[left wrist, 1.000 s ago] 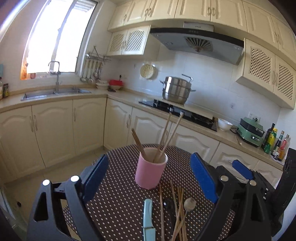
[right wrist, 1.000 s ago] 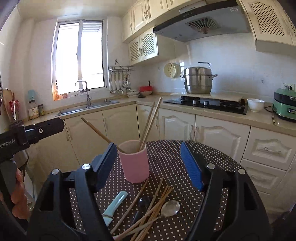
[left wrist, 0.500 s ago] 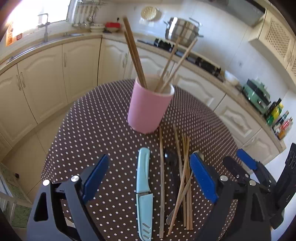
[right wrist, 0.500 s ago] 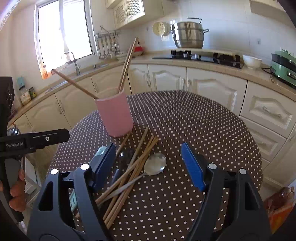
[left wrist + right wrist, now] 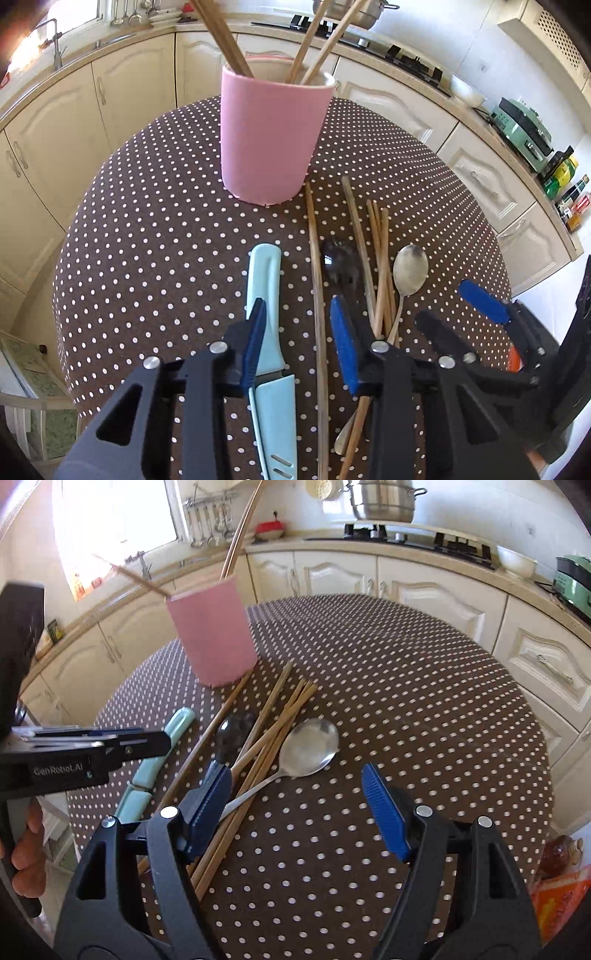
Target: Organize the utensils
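Pink cup [image 5: 271, 136] is seen at the table's [image 5: 147, 229] far side, with a few chopsticks already stood in it. Left to right, a knife [image 5: 264, 280], loose chopsticks [image 5: 380, 258] and a spoon [image 5: 410, 266] are still to be put away. The left gripper [image 5: 299, 339] is being closed around the knife and one chopstick, neither yet pinched. The right gripper [image 5: 295, 805] is held wide, empty, above the spoon's handle.
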`<state>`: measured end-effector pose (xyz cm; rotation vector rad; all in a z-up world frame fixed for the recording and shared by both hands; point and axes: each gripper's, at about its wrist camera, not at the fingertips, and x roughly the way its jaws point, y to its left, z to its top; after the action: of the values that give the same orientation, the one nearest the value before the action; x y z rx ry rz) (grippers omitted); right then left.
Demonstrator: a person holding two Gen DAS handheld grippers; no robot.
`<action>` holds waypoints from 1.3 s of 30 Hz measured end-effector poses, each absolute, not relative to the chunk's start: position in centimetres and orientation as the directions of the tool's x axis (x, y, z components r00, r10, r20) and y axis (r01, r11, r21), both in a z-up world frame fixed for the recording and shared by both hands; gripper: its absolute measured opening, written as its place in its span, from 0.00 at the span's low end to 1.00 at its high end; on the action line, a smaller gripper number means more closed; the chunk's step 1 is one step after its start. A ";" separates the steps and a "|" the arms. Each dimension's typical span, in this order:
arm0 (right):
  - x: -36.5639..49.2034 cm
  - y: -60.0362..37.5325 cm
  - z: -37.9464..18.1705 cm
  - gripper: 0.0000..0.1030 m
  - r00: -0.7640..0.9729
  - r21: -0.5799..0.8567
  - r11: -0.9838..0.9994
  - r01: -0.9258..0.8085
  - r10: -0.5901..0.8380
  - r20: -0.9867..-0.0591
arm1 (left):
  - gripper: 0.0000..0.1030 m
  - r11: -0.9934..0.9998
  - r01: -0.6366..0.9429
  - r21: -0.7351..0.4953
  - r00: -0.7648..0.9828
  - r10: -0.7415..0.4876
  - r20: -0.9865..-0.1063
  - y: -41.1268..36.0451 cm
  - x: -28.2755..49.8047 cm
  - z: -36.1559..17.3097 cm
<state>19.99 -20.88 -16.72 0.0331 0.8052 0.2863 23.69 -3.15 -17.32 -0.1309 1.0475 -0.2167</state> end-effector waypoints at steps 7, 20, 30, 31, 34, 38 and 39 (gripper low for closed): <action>21.0 -20.6 -18.1 0.70 0.637 0.076 0.972 -0.223 0.204 -0.743 | 0.34 0.974 0.116 -0.196 0.475 -0.228 -0.850 -3.4 24.8 -17.6; 24.9 -23.4 -18.9 0.48 0.602 0.069 0.973 -0.219 0.190 -0.776 | 0.19 0.983 0.144 -0.118 0.425 -0.169 -0.889 -5.6 27.6 -18.1; 27.0 -25.2 -18.0 0.34 0.584 0.149 0.962 -0.227 0.257 -0.770 | 0.18 0.987 0.149 -0.055 0.411 -0.112 -0.905 -6.8 29.0 -18.6; 26.6 -25.0 -17.7 0.34 0.586 0.166 0.958 -0.233 0.274 -0.763 | 0.18 0.987 0.152 -0.054 0.412 -0.113 -0.904 -6.8 29.0 -18.6; 25.9 -23.6 -17.6 0.38 0.577 0.132 0.959 -0.251 0.258 -0.775 | 0.18 0.987 0.151 -0.049 0.416 -0.109 -0.903 -7.2 29.0 -18.6; 25.2 -21.6 -18.4 0.40 0.564 0.098 0.961 -0.259 0.233 -0.792 | 0.18 0.986 0.159 -0.059 0.412 -0.120 -0.903 -7.5 28.6 -18.8; 25.2 -21.3 -18.7 0.42 0.568 0.089 0.963 -0.255 0.224 -0.792 | 0.18 0.985 0.166 -0.056 0.413 -0.121 -0.903 -7.6 28.5 -18.7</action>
<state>25.15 -21.30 -18.67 -0.0371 0.9248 0.2813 28.53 -7.62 -18.74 0.0449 1.1308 -0.1804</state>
